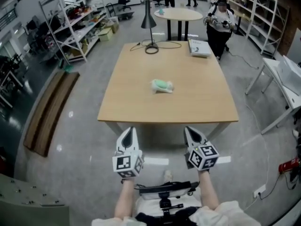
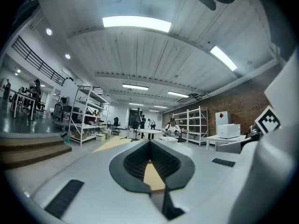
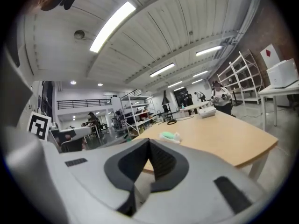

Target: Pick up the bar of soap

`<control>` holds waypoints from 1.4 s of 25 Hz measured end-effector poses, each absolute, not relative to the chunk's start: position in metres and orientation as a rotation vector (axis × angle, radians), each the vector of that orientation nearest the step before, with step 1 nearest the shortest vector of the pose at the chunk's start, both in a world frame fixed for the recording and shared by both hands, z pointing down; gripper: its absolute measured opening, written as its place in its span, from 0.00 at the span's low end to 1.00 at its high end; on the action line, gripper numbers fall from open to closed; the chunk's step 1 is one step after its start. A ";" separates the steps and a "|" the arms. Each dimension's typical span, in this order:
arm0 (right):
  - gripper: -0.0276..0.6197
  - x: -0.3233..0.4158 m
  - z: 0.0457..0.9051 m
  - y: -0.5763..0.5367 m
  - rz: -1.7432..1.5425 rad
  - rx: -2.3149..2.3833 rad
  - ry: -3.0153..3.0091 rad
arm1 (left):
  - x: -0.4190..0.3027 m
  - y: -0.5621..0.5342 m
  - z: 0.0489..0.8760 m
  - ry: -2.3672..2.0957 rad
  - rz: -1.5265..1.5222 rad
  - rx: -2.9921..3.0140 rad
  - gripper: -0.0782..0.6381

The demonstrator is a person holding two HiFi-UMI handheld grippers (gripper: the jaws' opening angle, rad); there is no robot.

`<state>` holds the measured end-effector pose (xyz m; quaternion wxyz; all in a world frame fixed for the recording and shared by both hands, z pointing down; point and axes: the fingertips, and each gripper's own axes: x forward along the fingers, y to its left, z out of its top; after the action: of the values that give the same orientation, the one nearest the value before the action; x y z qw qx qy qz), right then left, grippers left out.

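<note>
Looking down in the head view, a pale green bar of soap (image 1: 162, 85) lies near the middle of a light wooden table (image 1: 197, 98), well apart from the left gripper (image 1: 129, 134) and right gripper (image 1: 192, 134), which are side by side just off its near edge. The left gripper view shows its jaws drawn together at the tips, nothing between them. The right gripper view shows the same – closed, empty jaws, with the bar of soap on the table ahead.

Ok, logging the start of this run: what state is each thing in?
bar of soap: lying on the table, untouched.
left tool: shut, empty, short of the table.
right tool: shut, empty, short of the table.
lamp: upright at the table's far edge.
</note>
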<state>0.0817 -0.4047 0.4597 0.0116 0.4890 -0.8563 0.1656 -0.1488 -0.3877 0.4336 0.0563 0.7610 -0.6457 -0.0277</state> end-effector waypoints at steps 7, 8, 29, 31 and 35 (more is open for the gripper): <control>0.05 0.054 0.457 -0.527 0.492 1.486 -2.667 | -0.175 -0.510 0.423 -1.968 -0.098 2.295 0.11; 0.05 0.052 0.461 -0.543 0.501 1.492 -2.654 | -0.174 -0.526 0.426 -1.957 -0.095 2.299 0.11; 0.10 0.014 0.502 -0.798 0.493 1.417 -2.564 | -0.189 -0.796 0.479 -1.782 0.048 2.340 0.11; 0.20 0.003 0.506 -0.809 0.465 1.268 -2.594 | -0.184 -0.805 0.486 -1.766 0.069 2.327 0.11; 0.46 -0.021 0.531 -0.814 0.256 0.853 -2.564 | -0.172 -0.817 0.502 -1.731 0.090 2.305 0.11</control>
<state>-0.0213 -0.8140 0.5307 0.2121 0.3071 -0.9232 0.0921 -0.1716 -0.8170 0.5015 0.1285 0.7926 -0.5952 0.0311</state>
